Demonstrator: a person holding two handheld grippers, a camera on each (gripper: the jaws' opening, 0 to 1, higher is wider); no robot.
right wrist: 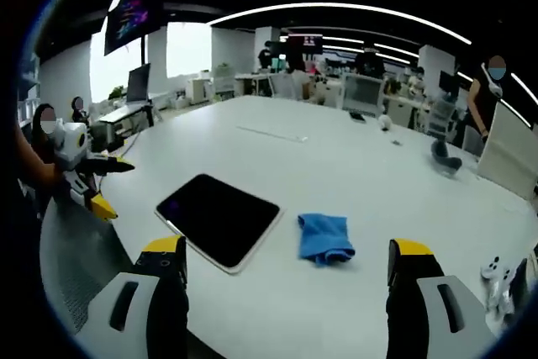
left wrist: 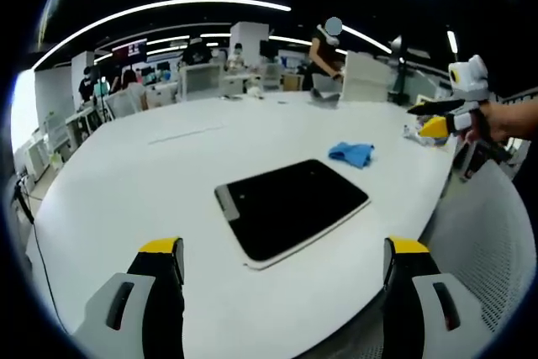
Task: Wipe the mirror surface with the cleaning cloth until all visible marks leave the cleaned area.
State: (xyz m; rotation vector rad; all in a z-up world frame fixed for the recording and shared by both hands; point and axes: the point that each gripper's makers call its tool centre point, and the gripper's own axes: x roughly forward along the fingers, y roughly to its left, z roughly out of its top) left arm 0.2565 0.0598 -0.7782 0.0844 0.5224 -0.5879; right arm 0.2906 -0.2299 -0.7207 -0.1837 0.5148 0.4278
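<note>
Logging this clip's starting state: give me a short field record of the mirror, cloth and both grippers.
mirror: dark panel lying flat on the white table
cloth: blue, crumpled, on the table beside the mirror, not touching it
left gripper: open, empty, above the table edge
right gripper: open, empty
wiping: not begun

one mirror (left wrist: 292,208), one blue cleaning cloth (left wrist: 351,154), one white table (left wrist: 168,166), two tools (left wrist: 286,262) (right wrist: 286,262)
</note>
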